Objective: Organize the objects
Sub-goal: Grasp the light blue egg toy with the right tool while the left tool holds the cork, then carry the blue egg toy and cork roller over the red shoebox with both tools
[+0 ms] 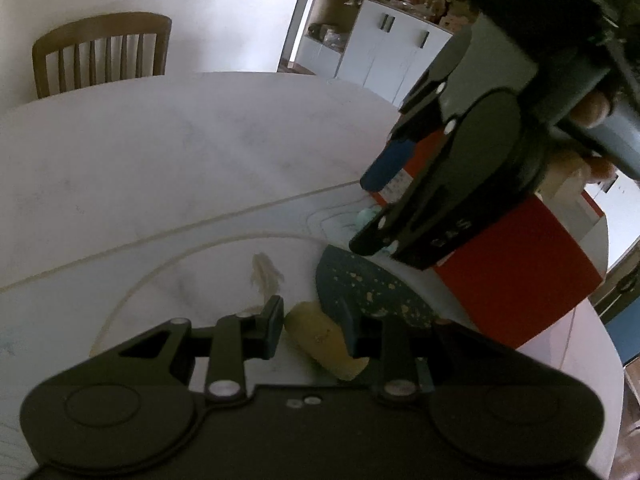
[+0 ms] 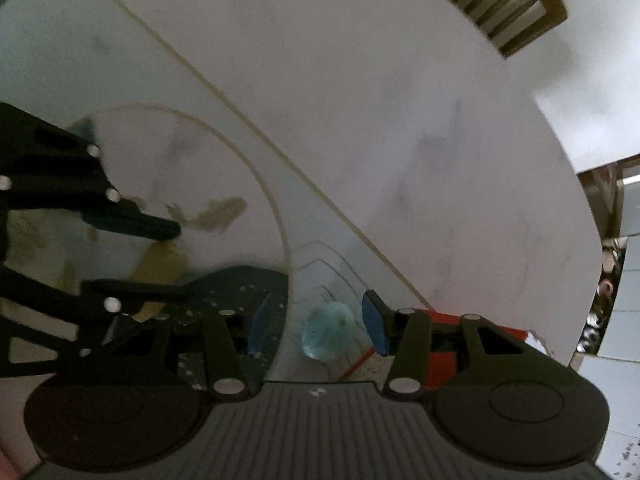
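Note:
My left gripper (image 1: 312, 326) is open, its fingers close on either side of a yellow lump (image 1: 326, 344) that lies on the white table (image 1: 180, 168). Whether the pads touch the lump is unclear. A dark teal speckled mat (image 1: 372, 292) lies just beyond it. My right gripper (image 2: 316, 328) is open around a pale blue translucent blob (image 2: 326, 332) on the table, with gaps on both sides. In the left wrist view the right gripper (image 1: 366, 214) comes down from the upper right. In the right wrist view the left gripper (image 2: 178, 258) reaches in from the left over the yellow lump (image 2: 160, 264).
A red box (image 1: 520, 276) stands right of the mat, under the right gripper; it also shows as the red box (image 2: 440, 344). A wooden chair (image 1: 100, 52) stands at the table's far side. White cabinets (image 1: 392, 52) are beyond the table's right edge.

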Demonstrator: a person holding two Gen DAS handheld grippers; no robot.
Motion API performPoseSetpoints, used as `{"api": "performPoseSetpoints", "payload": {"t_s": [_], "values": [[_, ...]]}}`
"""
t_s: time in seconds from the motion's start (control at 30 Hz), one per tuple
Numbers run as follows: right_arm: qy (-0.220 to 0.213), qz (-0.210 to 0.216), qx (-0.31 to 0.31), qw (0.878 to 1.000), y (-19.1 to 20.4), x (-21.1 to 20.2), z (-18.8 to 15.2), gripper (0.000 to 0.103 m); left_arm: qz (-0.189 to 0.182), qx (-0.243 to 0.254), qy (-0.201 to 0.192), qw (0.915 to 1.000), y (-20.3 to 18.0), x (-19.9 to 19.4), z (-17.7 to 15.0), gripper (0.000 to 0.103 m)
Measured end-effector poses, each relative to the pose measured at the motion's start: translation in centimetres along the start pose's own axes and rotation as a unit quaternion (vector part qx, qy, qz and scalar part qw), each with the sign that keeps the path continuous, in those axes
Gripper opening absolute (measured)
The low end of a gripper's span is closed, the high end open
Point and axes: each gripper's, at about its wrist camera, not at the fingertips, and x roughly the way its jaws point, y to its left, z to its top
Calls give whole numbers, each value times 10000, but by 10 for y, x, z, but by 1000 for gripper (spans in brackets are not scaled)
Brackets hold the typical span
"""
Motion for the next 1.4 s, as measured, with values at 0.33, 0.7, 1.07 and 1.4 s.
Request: {"api": "performPoseSetpoints", "payload": {"t_s": [0.33,0.7,1.07,1.4], "values": [[472,323,288,9979,-15,18,2,46,4,-139,65,9999,-5,6,0,32],[-15,270,499,9984,-1,4,-13,29,187,-284,43,9994,-16,4,-8,28],[-1078,610,1519,9806,6,-65,-59,30,311,-414,7,9987,-27,-23,-9,22],[-1793,843,2129,9568,8,-116,-118,30,431,-493,-172,9977,-64,-64,-2,22]]}}
